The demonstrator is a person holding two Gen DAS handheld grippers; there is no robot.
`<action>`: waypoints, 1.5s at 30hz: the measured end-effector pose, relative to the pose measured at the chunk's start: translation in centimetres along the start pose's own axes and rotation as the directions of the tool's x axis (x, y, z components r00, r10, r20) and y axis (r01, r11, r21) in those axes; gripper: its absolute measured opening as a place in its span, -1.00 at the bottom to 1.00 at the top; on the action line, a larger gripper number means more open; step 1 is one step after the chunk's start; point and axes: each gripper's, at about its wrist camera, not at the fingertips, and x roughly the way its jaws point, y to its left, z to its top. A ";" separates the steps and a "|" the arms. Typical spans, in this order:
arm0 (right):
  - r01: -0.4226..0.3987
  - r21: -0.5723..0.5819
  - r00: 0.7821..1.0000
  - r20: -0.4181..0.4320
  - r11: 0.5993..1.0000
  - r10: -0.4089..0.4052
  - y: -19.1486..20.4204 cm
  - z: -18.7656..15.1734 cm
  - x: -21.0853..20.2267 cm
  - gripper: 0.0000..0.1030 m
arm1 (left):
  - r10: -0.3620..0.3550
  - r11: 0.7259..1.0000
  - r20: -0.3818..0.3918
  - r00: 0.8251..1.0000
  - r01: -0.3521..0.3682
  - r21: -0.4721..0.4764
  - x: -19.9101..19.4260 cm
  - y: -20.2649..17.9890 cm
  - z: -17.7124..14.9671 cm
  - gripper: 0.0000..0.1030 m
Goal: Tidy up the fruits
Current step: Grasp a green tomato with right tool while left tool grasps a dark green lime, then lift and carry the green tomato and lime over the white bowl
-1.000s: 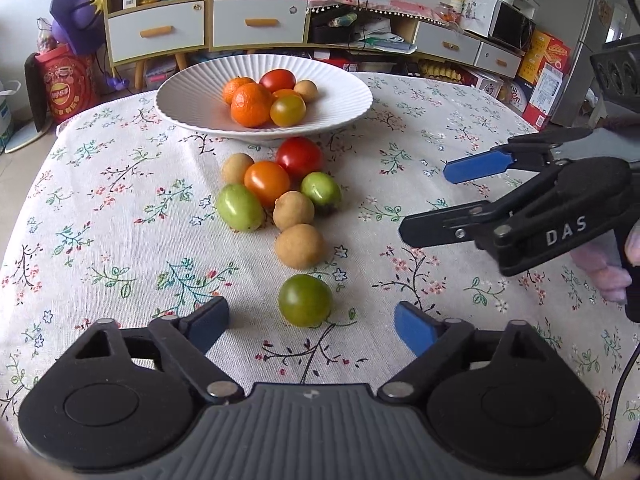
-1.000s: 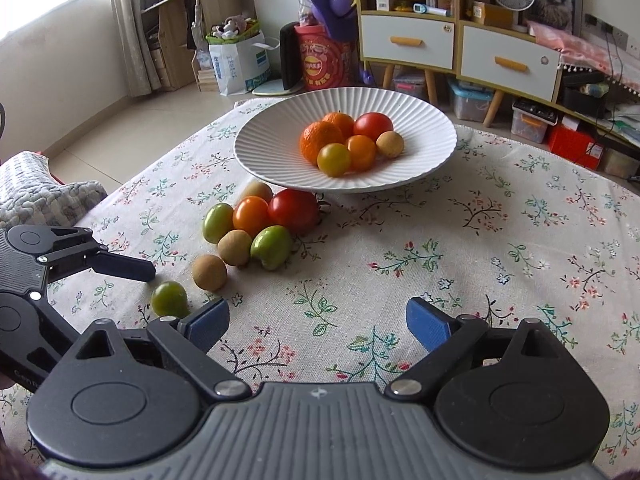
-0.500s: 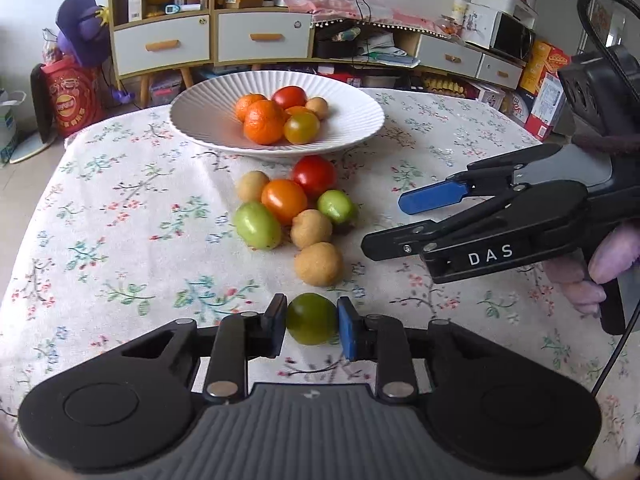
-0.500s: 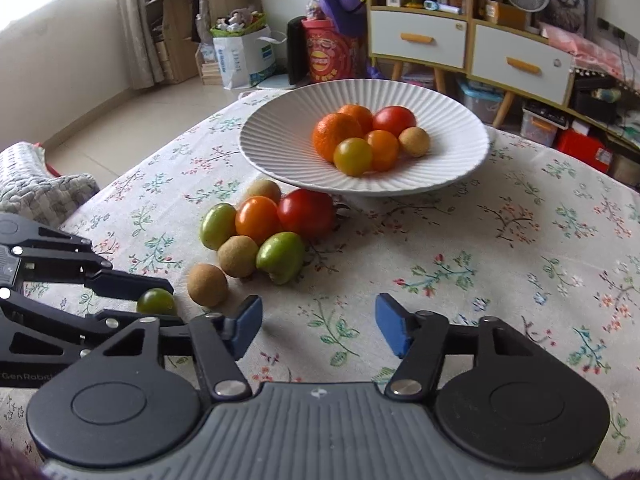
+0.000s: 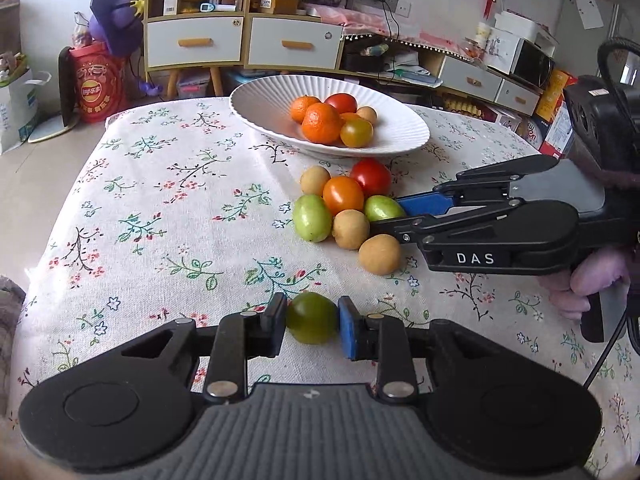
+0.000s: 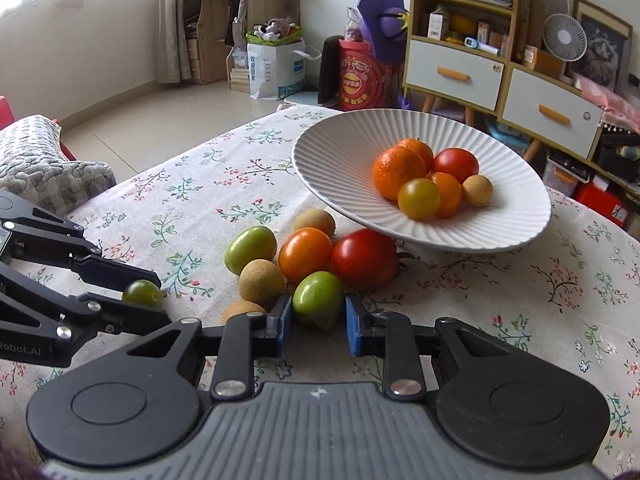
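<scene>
Both grippers slant down toward the table (image 5: 168, 184), which carries a flowered cloth. The left gripper (image 5: 312, 322) reaches in from the near edge. The right gripper (image 6: 318, 312) comes in from the side; in the left wrist view it lies almost level across the cloth, with part of a hand (image 5: 588, 280) wrapped round its grip at the frame's right edge.

The left gripper is clenched on a dark green tomato (image 5: 312, 323): round, glossy, olive in tone, pressed on both sides by the pads. It sits alone, apart from the other fruit, nearest the table's edge.

The right gripper grips a light green tomato (image 6: 317, 300), brighter and a little oval, with a pad against each flank. This fruit lies at the near side of a cluster on the cloth: a red tomato (image 6: 365, 258), an orange tomato (image 6: 306, 254), another green tomato (image 6: 251, 249) and tan round fruits (image 6: 261, 283) touching one another. The cluster lies just in front of a white ribbed plate (image 6: 336, 160).

The plate holds two oranges (image 6: 398, 172), a red tomato, a yellowish tomato (image 6: 419, 198), an orange tomato and one tan fruit, all bunched together.
</scene>
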 end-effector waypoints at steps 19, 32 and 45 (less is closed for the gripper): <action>-0.023 0.018 1.000 0.001 1.000 0.023 -0.8 0.1 -2.0 -0.52 | 0.027 0.999 0.009 1.000 -0.027 -0.027 0.2 0.9 0.8 -0.56; -0.021 0.068 0.997 0.072 0.997 0.016 -2.6 2.1 -3.1 -0.52 | 0.017 0.999 0.074 0.997 -0.014 -0.048 0.8 -0.1 4.0 -0.56; 0.033 0.162 0.994 0.097 0.986 -0.050 -7.1 4.0 -1.9 -0.52 | 0.025 0.997 0.174 0.984 -0.012 -0.073 2.9 -1.9 8.8 -0.56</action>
